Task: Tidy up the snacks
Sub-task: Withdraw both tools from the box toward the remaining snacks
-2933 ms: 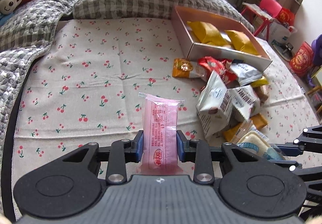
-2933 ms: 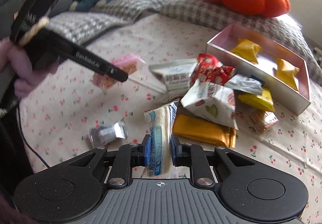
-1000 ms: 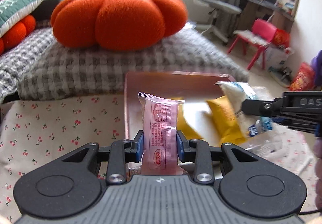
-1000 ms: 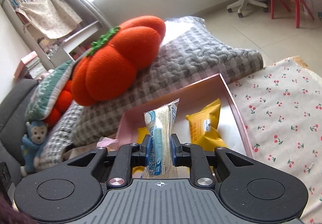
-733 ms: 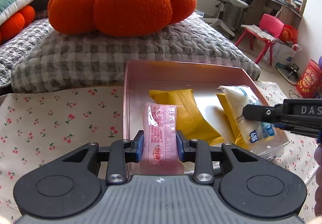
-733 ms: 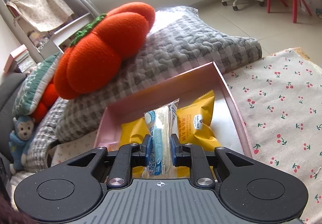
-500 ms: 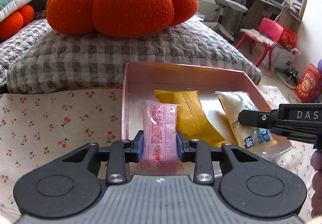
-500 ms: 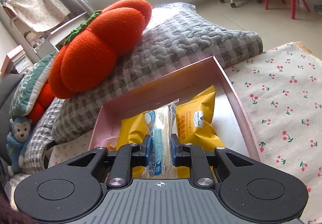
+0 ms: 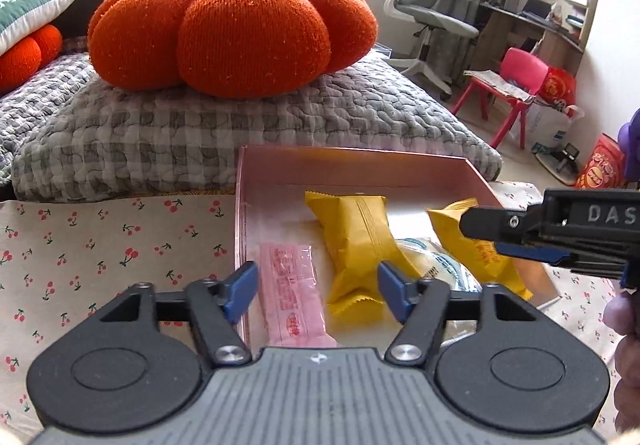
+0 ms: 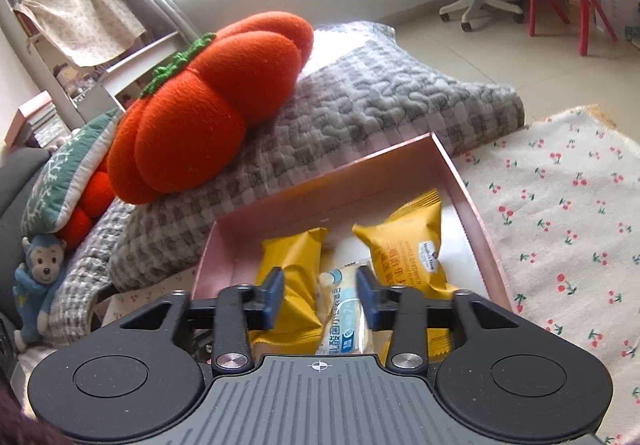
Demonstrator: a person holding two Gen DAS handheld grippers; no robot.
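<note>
Now both open: left gripper [image 9: 318,291] spread wide, pink pack [image 9: 294,295] loose in box [image 9: 352,165] by left wall; right gripper [image 10: 320,297] partly open, white pack [image 10: 344,315] lying free between two yellow packs [image 10: 290,277]. Best lifting straight up, clear of wrappers and rim, then heading for more snacks.
</note>
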